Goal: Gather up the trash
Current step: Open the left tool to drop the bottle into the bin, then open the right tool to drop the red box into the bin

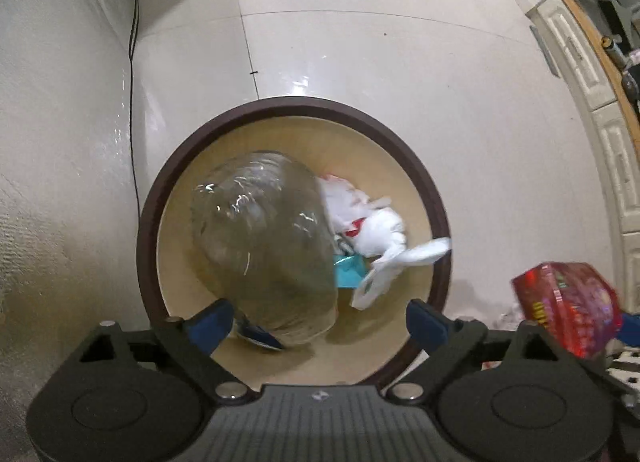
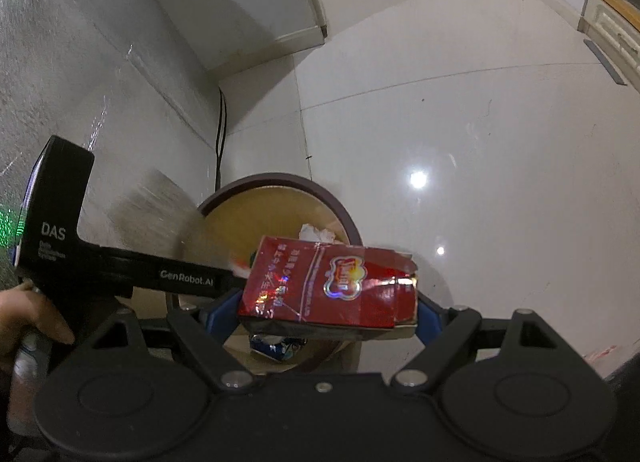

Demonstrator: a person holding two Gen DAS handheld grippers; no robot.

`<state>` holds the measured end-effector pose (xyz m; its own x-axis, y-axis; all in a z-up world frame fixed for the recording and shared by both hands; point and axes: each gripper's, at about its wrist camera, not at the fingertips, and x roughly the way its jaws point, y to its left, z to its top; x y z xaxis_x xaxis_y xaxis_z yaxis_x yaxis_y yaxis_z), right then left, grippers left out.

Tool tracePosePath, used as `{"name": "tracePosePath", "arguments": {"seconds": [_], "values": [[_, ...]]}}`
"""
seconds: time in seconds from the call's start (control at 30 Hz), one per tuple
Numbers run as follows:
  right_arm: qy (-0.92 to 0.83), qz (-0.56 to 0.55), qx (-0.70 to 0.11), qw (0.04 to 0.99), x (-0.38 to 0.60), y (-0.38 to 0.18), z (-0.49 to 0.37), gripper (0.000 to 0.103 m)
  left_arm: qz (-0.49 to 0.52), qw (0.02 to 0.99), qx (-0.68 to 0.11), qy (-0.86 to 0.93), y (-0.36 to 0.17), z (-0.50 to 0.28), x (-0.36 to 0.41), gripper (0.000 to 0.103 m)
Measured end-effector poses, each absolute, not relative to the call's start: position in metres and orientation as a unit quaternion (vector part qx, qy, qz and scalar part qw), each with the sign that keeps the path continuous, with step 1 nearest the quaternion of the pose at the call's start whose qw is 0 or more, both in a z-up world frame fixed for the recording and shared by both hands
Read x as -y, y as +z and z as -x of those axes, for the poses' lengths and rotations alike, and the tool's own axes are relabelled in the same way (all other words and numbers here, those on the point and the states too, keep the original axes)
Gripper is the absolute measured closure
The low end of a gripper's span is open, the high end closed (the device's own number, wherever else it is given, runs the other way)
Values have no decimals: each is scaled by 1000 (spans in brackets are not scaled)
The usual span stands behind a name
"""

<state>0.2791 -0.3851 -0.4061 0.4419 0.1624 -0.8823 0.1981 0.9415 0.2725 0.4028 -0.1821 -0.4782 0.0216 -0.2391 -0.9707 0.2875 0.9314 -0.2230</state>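
A round bin with a dark brown rim (image 1: 280,105) stands on the floor, directly under my left gripper (image 1: 318,322), which is open. A clear plastic bottle (image 1: 264,246), blurred, lies inside the bin beyond the spread blue pads, and neither pad presses on it. White crumpled wrappers (image 1: 372,221) and a teal packet (image 1: 348,270) lie beside it. My right gripper (image 2: 324,314) is shut on a torn red carton (image 2: 328,286), held above the bin's (image 2: 280,179) near right edge. The carton (image 1: 568,310) also shows at the right of the left wrist view.
A textured wall runs along the left, with a black cable (image 1: 132,41) in the corner. White panelled cabinets (image 1: 592,101) line the right. Glossy tiled floor (image 2: 480,121) spreads beyond the bin. A hand (image 2: 24,314) grips the left tool's black body (image 2: 120,266).
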Motion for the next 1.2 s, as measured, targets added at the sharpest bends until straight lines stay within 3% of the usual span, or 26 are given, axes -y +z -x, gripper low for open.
{"name": "tracePosePath", "arguments": {"seconds": [0.13,0.3,0.47,0.67,0.9,0.93,1.03,1.07,1.17,1.2], "values": [[-11,-174,-527,832,384,-406,-278,16,32,731,-656,-184,-452,-417,176,13],[-11,-177,-527,831,386,-410,-281,16,58,753,-640,-144,-444,-424,177,48],[-4,-184,-531,827,385,-416,-284,16,5,756,-648,-88,-464,-431,174,83],[8,-226,-547,806,379,-432,-306,16,-18,705,-700,-116,-497,-417,182,87],[10,-303,-539,786,367,-441,-342,14,-23,669,-733,-117,-497,-404,176,88],[10,-308,-537,785,366,-441,-345,9,-11,671,-733,-112,-493,-404,171,86],[4,-289,-536,793,365,-440,-342,8,12,669,-736,-101,-484,-403,161,73],[0,-280,-538,795,366,-440,-339,8,20,668,-737,-101,-480,-402,160,73],[-7,-267,-553,790,373,-445,-329,14,44,667,-735,-114,-471,-401,161,75],[-10,-267,-556,787,376,-448,-325,23,46,669,-732,-120,-464,-399,164,75]]}}
